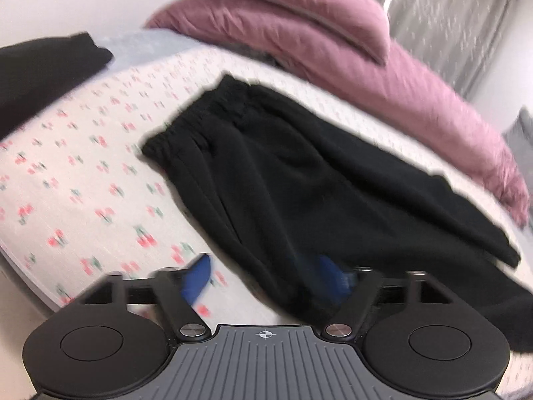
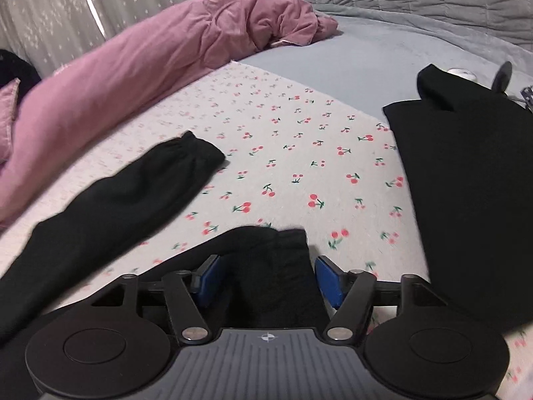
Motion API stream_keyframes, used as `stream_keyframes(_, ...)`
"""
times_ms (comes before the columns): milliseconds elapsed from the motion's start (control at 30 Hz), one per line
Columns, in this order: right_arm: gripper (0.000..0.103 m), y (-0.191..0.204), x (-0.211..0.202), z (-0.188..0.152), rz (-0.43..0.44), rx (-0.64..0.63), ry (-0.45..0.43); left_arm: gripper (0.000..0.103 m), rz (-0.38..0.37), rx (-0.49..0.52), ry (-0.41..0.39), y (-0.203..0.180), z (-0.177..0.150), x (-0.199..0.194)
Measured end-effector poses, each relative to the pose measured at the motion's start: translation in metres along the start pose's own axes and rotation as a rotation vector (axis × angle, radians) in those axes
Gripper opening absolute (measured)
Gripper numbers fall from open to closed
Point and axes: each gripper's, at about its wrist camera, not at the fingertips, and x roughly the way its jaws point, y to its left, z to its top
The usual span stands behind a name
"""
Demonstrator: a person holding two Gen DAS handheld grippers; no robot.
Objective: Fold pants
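Note:
Black pants [image 1: 283, 173] lie on a cherry-print sheet [image 1: 83, 183], the elastic waistband at the far left end and the legs running toward the camera. My left gripper [image 1: 266, 280] is open, its blue pads [image 1: 198, 280] on either side of the near leg fabric. In the right wrist view the pants [image 2: 110, 206] stretch from the waistband toward the lower left, and a leg end [image 2: 276, 266] lies between the blue pads [image 2: 328, 280] of my open right gripper [image 2: 266, 280]. The view is blurred by motion.
A pink duvet [image 2: 133, 66] is bunched along the far side of the bed, with a pink pillow [image 1: 283, 10] on top. Another black garment [image 2: 466, 173] lies flat on the right. A grey blanket [image 2: 366, 50] covers the far bed. Curtains hang behind.

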Motion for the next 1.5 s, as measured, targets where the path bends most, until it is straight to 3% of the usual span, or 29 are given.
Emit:
stream_keyframes(100,0.071,-0.005,-0.025,-0.009,0.036,0.018,0.009,0.076,0.007,-0.071,-0.02,0.019,0.016,0.006)
stream_keyframes(267,0.075,-0.017,-0.054,-0.036,0.057,0.077,0.03,0.071,-0.039,-0.304,-0.002,0.052,0.039,0.036)
stream_keyframes(333,0.075,-0.023,-0.063,-0.048,0.048,0.096,0.04,0.065,-0.055,-0.365,-0.016,0.063,0.047,0.044)
stream_keyframes(500,0.075,-0.044,-0.076,-0.074,0.087,0.182,0.055,0.034,-0.073,-0.461,-0.003,0.078,0.052,0.061)
stream_keyframes(567,0.074,-0.051,-0.072,-0.079,0.105,0.211,0.076,0.028,-0.071,-0.468,0.0,0.081,0.051,0.063)
stream_keyframes(667,0.065,-0.05,-0.069,-0.078,0.116,0.197,0.063,0.025,-0.076,-0.469,-0.002,0.083,0.05,0.062)
stream_keyframes(767,0.048,-0.052,-0.058,-0.075,0.18,0.229,0.065,0.018,-0.062,-0.451,-0.003,0.081,0.048,0.058)
stream_keyframes(833,0.018,-0.05,-0.048,-0.073,0.208,0.239,0.08,0.013,-0.039,-0.42,-0.003,0.078,0.05,0.058)
stream_keyframes(867,0.008,-0.048,-0.047,-0.073,0.204,0.229,0.08,0.01,-0.017,-0.4,-0.005,0.075,0.051,0.058)
stream_keyframes(933,0.005,-0.042,-0.056,-0.071,0.153,0.179,0.052,0.007,0.024,-0.367,-0.034,0.069,0.05,0.051)
stream_keyframes(1033,0.004,-0.039,-0.082,-0.069,0.096,0.123,-0.017,0.006,0.053,-0.357,-0.1,0.07,0.05,0.026)
stream_keyframes(1100,0.002,-0.043,-0.093,-0.067,0.077,0.112,-0.029,0.007,0.067,-0.358,-0.103,0.074,0.05,0.011)
stream_keyframes(1267,0.0,-0.052,-0.07,-0.077,-0.024,0.066,0.085,0.009,0.128,-0.29,0.009,0.082,0.039,0.015)
stream_keyframes(1367,0.001,-0.044,-0.067,-0.076,-0.06,0.043,0.093,0.01,0.148,-0.233,0.019,0.077,0.037,0.017)
stream_keyframes(1400,0.003,-0.037,-0.067,-0.076,-0.086,0.007,0.092,0.013,0.16,-0.212,0.024,0.073,0.039,0.016)
stream_keyframes(1467,0.024,-0.025,-0.068,-0.076,-0.141,-0.06,0.085,0.017,0.184,-0.154,0.032,0.063,0.042,0.015)
stream_keyframes(1500,0.04,-0.022,-0.07,-0.075,-0.162,-0.071,0.071,0.019,0.196,-0.13,0.033,0.059,0.042,0.013)
